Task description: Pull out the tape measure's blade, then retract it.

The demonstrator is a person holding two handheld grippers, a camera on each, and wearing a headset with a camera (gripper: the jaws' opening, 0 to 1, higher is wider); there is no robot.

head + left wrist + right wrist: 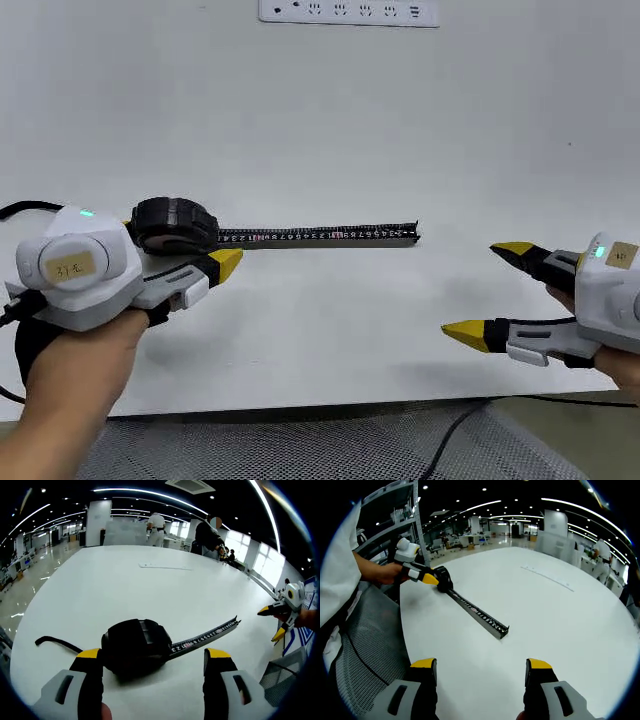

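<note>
Closest to the head camera is the person's left hand (75,365), holding the left gripper (153,653) low over the near left of the white table (330,120). Its jaws are spread wide on either side of the tape measure's black case (175,224); from its own view the case sits between and just ahead of the yellow tips, and I cannot see either tip pressing on it. That straddling pose looks meant to steady the case or reach its lock for the retract step. The blade (320,235) is already out, lying flat and straight across the table from the case toward the right, ending in the end hook (413,236). Since nothing holds it and it lies extended, the lock is probably engaged. The right gripper (490,290) hovers at the near right with its jaws apart and empty, pointing left toward the hook but well apart from it, likely released so the blade can run back freely. A power strip (348,11) lies at the far edge, a black cable (22,208) trails off the far left beside the case, and a grey mesh seat (300,445) sits below the near edge. Nothing lies along the blade's path back to the case.
</note>
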